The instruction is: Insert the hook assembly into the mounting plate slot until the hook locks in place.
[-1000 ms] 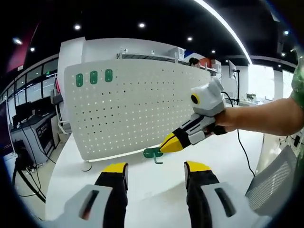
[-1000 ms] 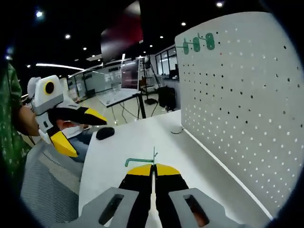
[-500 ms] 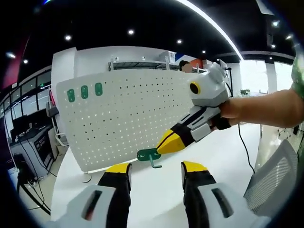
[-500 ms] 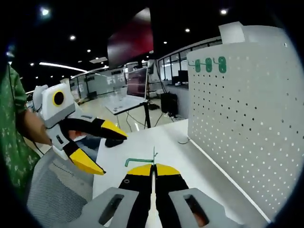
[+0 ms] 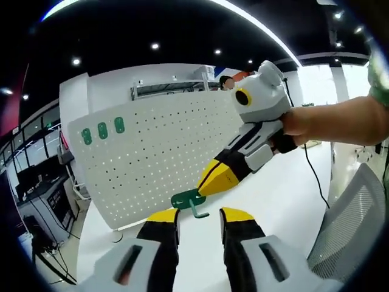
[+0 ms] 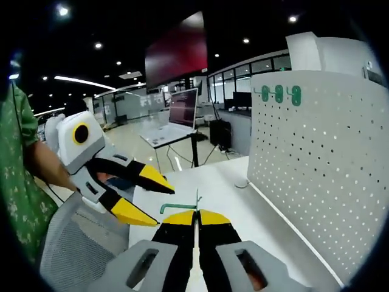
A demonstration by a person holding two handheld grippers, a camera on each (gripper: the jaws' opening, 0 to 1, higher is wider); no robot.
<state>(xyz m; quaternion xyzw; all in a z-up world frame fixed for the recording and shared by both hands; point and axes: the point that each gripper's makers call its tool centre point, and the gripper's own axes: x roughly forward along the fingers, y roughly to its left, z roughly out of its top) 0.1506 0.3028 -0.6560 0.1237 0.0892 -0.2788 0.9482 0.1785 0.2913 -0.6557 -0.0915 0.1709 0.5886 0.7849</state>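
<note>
We are holding the right tool point(image 6: 196, 217) with its yellow-tipped jaws pressed together on the green hook assembly point(image 6: 180, 207), a thin bent metal piece whose arm is sticking out to the left just past the tips. In the left gripper view the same right tool point(image 5: 214, 180) is reaching in from the right, and the hook assembly point(image 5: 189, 200) is showing as a flat green tab with a small hook beneath it, raised above the white table point(image 5: 285, 201). Our left tool point(image 5: 199, 216) is pointing toward it with its jaws spread apart and nothing between them; in the right gripper view the left tool point(image 6: 149, 196) is hanging open too, just left of the hook.

The mounting plate point(image 5: 164, 149), a white perforated panel with even rows of small holes, is standing upright on the table behind the hook, apart from it. Three green hooks point(image 5: 102, 130) are sitting in a row near its upper corner. In the right gripper view the mounting plate point(image 6: 316, 164) is rising along the right, with bare smooth table point(image 6: 243, 204) lying open between it and the tools. A grey mesh chair point(image 5: 349, 225) is standing at the table's near edge.
</note>
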